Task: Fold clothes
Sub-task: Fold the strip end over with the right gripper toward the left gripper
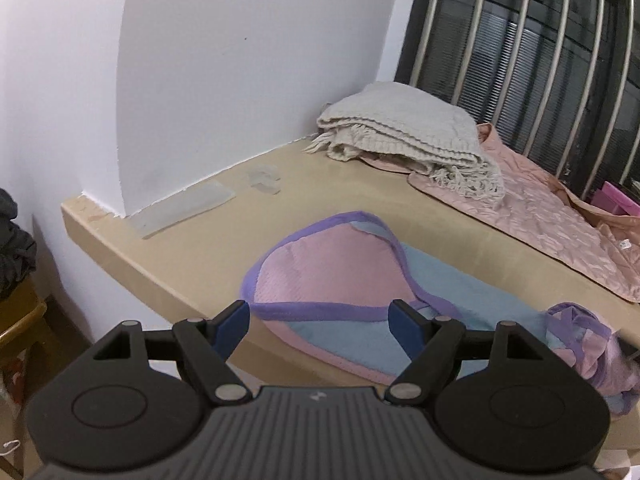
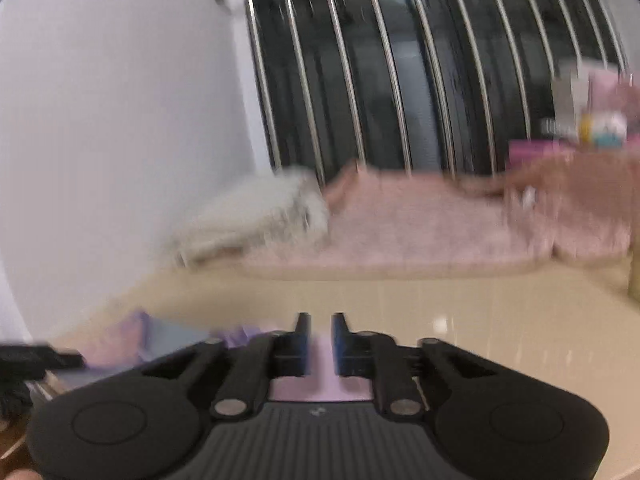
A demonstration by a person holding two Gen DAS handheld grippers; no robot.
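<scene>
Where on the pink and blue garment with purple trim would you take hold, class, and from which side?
Grip the purple-trimmed edge of the pink and blue garment, where it lies flat near the front edge of the beige ledge. Come from the front, low: that hem faces the open left tool, and its thick binding probably pinches better than the flat middle.

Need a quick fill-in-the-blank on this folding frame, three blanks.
1. The left gripper hovers with its jaws ____.
2. The pink and blue garment has ____ trim.
3. The folded cream blanket lies partly on a ____ quilted cloth.

Missing words: open; purple; pink
</scene>
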